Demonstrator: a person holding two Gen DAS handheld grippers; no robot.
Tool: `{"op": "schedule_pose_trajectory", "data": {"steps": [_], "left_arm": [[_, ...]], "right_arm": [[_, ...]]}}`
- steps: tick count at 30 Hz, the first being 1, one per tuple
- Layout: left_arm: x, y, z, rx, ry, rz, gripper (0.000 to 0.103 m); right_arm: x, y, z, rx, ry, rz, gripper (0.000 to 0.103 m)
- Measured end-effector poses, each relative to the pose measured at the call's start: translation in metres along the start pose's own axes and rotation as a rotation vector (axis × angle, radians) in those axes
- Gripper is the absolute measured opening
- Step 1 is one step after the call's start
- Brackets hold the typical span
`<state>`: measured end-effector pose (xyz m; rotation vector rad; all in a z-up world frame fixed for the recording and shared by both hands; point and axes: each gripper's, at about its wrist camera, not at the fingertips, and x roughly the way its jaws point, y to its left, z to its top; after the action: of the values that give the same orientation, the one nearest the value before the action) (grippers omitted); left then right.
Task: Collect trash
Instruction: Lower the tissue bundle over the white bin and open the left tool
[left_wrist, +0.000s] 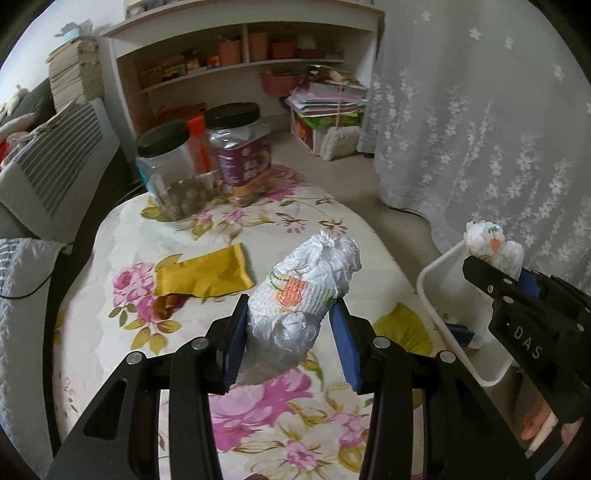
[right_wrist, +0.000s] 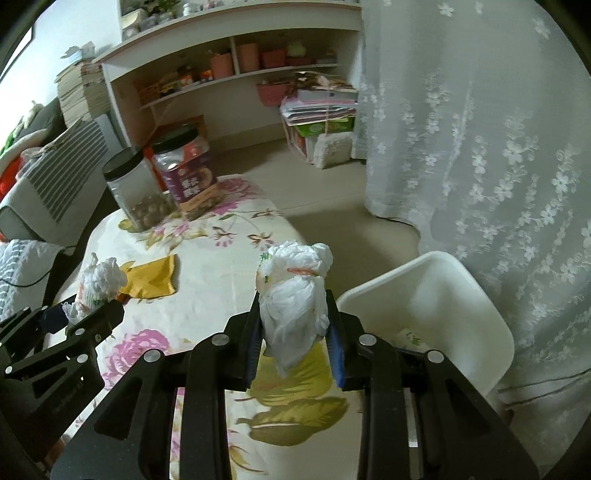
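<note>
Now the left gripper pinches one white paper ball over the flowery table, the right gripper pinches another ball beside the white bin, and a loose squeeze could drop either.

Both tools are matte black. The left gripper has two flat linkage arms per side, each ending in a round silver pivot pin, and long blue ribbed pads lining its fingers. The right gripper is built the same, with four silver pins in a row and blue pads. Seen side-on from the left camera, its black body carries small screws and white letters reading "DAS" (faint lettering also marks the left one's side). Fingertips of a hand show beneath it.
</note>
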<state>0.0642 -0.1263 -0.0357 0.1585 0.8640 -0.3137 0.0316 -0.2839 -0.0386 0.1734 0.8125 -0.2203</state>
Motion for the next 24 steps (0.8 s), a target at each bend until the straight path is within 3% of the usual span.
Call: {"op": "schedule_pose_trajectory", "data": {"steps": [14, 15, 16, 24], "left_arm": [[0.003, -0.066, 0.004, 0.078, -0.009, -0.051, 0.043], [0.003, -0.07, 0.004, 0.081, -0.009, -0.055, 0.043], [0.004, -0.075, 0.004, 0.087, -0.009, -0.06, 0.043], [0.01, -0.115, 0.004, 0.129, -0.003, -0.11, 0.043]], "right_arm": [[0.0, -0.076, -0.003, 0.095, 0.012, -0.118, 0.031], [0.001, -0.084, -0.004, 0.112, 0.016, -0.133, 0.036], [0.002, -0.092, -0.004, 0.131, 0.02, -0.151, 0.047], [-0.02, -0.144, -0.008, 0.259, -0.031, -0.231, 0.072]]}}
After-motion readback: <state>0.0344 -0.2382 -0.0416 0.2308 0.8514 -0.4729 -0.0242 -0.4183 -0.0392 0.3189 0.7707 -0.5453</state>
